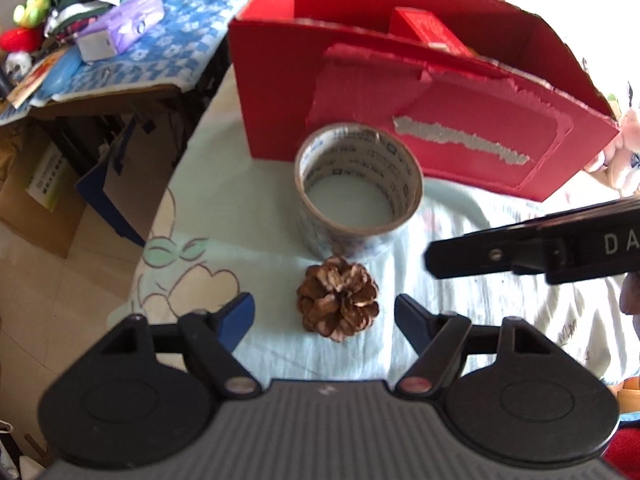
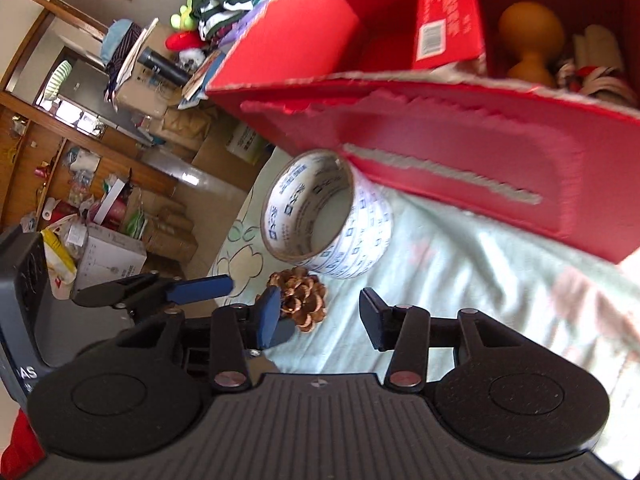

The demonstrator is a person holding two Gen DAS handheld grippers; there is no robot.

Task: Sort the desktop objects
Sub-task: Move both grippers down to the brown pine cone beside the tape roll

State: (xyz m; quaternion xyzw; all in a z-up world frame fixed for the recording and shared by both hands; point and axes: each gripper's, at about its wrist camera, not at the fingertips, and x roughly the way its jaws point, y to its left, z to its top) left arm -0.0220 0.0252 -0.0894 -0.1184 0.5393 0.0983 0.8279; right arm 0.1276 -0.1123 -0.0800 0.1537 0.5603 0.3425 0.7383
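The left claw (image 1: 324, 314) hangs low over the pale cloth (image 1: 248, 216) on the table. Its two fingers are spread wide apart and hold nothing. The pine cone (image 1: 338, 304) lies on the cloth right between the two fingertips, but neither finger touches it.

Just behind the pine cone sits the roll of tape (image 1: 358, 192). It lies flat with its hole facing up, and the pine cone is almost touching its near side. Behind the tape stands the big red box (image 1: 400, 112), with its torn front wall close to the roll. A smaller red carton (image 1: 428, 34) stands inside the box.

The right claw (image 2: 320, 316) is beside the pine cone (image 2: 300, 300) too, on the pine cone's right side (you can see one of its dark fingers (image 1: 500, 250) poking in from the right in the left camera). Its fingers are spread apart as well, and nothing is between them. In the right camera the left claw's blue fingers (image 2: 204, 286) show just to the left of the pine cone.

Past the pine cone, the right camera looks into the red box (image 2: 440, 132). Inside are the red carton (image 2: 450, 20), a tan gourd (image 2: 528, 36) and something striped that I cannot make out.

Far off to the left of the pine cone is another table with a blue checked cloth (image 1: 172, 44) and a pile of clothes and toys.
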